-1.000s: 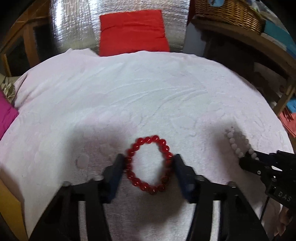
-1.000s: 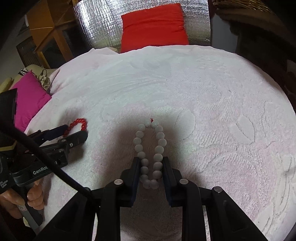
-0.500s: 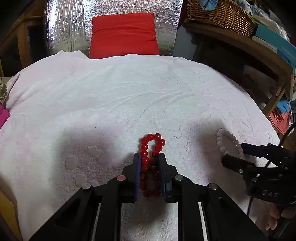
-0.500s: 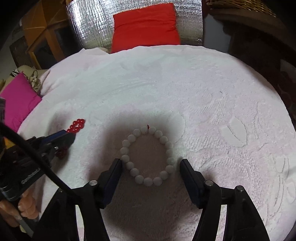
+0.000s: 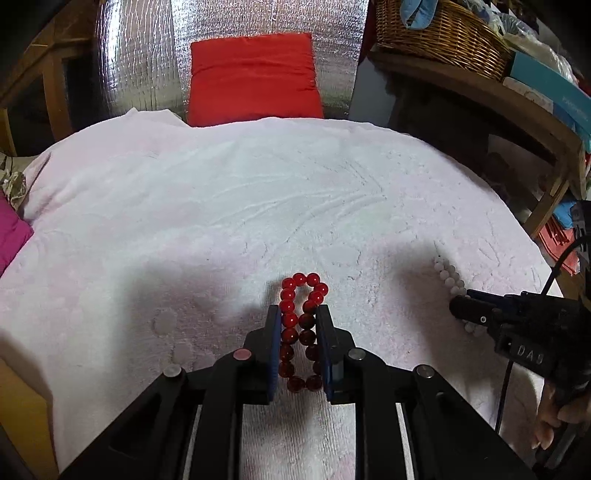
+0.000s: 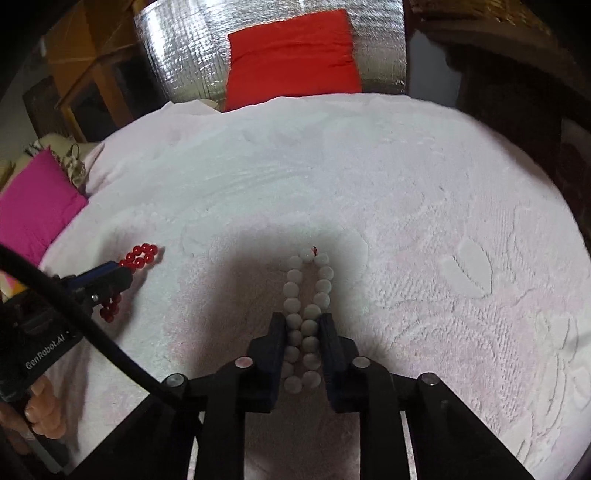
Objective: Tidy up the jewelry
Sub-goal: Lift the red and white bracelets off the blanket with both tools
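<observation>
Wicker basket (image 5: 439,33) left view only, magenta cushion (image 6: 35,210) clearer right

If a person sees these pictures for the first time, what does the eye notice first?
First, the red bead bracelet, squeezed into a narrow loop between the fingers of the left gripper on the pale pink towel. Next, the white bead bracelet, pinched the same way in the right gripper. Behind the towel, a bright red cushion leans against silver foil.
</observation>
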Available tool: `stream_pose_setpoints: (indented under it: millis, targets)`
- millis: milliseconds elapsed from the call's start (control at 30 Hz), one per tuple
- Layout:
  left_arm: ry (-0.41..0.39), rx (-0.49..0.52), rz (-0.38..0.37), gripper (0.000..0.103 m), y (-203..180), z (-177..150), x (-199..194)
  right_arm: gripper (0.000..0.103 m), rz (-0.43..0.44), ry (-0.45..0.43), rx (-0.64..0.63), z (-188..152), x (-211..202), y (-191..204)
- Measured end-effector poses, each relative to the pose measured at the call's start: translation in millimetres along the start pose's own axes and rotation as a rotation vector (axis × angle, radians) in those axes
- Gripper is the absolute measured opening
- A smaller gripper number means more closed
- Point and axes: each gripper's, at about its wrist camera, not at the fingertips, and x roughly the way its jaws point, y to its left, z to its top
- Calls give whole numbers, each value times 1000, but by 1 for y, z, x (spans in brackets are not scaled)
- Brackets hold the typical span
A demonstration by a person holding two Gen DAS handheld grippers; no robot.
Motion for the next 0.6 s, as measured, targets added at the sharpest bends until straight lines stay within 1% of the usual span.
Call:
stream_pose_setpoints:
  millis: [133,233,400,500,600]
  targets:
    - [-7,-2,6,19,-1,1,-8,18,59,21,59,-1,-6,-12]
    - [-15,-5,14,19,0,1,-15,13,83,19,77,-1,-13,-17]
    - [-29,-11,23,19,2,-1,-25,13,104,3,95,0,-24,-20]
    - [-37,-9,27,19,4,-2,-30,13,100,0,114,0,-29,-23]
    - [-35,-14,32,19,6,-5,-33,14,50,-26,148,2,-33,-29]
